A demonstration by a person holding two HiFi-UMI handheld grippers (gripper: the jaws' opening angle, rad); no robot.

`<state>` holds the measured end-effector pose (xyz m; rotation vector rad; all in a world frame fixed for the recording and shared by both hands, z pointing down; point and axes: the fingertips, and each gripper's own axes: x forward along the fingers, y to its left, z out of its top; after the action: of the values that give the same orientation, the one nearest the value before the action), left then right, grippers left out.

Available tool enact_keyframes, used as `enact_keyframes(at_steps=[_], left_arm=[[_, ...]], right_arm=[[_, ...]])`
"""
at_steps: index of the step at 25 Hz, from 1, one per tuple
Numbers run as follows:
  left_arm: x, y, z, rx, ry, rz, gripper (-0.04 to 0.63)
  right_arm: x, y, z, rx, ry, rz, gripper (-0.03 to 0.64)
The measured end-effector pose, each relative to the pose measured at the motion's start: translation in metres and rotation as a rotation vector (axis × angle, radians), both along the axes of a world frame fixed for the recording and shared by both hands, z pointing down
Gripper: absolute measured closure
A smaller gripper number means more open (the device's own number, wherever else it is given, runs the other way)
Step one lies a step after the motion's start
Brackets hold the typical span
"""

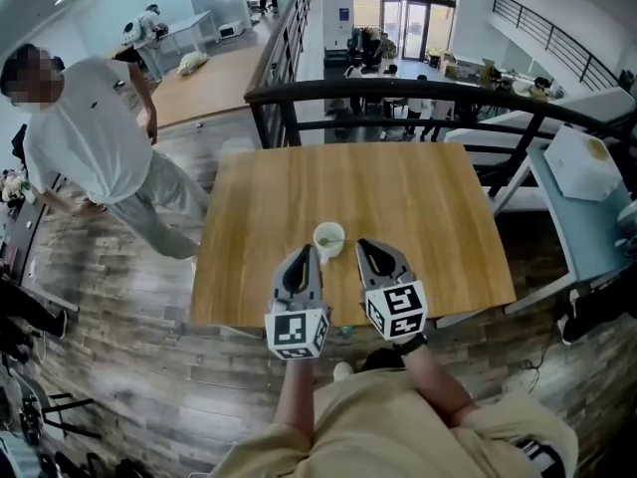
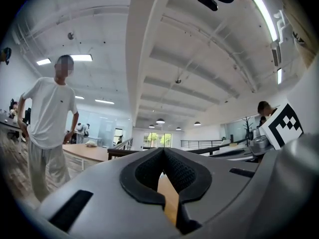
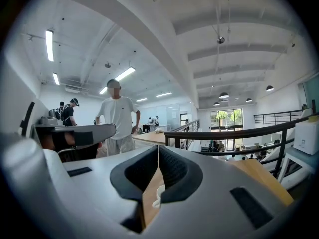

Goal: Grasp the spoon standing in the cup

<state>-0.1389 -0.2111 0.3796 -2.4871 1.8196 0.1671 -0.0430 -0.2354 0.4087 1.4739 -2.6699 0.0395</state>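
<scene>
A small white cup [image 1: 328,238] stands on the wooden table [image 1: 418,217], near its front edge. Something pale green shows inside the cup; the spoon itself is too small to make out. My left gripper [image 1: 305,254] hovers just to the cup's near left and my right gripper [image 1: 362,246] just to its near right, neither touching it. Both have their jaws together with nothing between them. In the right gripper view a sliver of the white cup [image 3: 157,195] shows below the closed fingertips [image 3: 164,156]. The left gripper view shows only bare tabletop [image 2: 170,198] past its shut jaws.
A person in a white shirt [image 1: 95,137] stands on the floor left of the table. A black railing [image 1: 398,93] runs behind the table's far edge. A second table with a white box [image 1: 582,162] is at the right.
</scene>
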Motion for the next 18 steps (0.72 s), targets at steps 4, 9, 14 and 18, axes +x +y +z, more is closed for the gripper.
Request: enact_keyframes(at_steps=[4,9,14,18], left_arm=[[-0.009,-0.032,0.014,-0.037,0.004,0.016,0.589],[-0.016,-0.061,0.038,-0.086,0.004,0.019,0.589],[-0.021,-0.094,0.076,-0.168,0.012,0.007,0.589],[-0.020,-0.114,0.100,-0.203,0.023,0.006,0.589]], right_arm=[[-0.008,-0.028,0.014,-0.031,0.009,0.019,0.598],[-0.015,-0.058,0.038,-0.077,0.013,0.026,0.598],[-0.018,-0.086,0.076,-0.142,0.035,0.022,0.597],[-0.014,-0.102,0.113,-0.210,0.055,0.027,0.597]])
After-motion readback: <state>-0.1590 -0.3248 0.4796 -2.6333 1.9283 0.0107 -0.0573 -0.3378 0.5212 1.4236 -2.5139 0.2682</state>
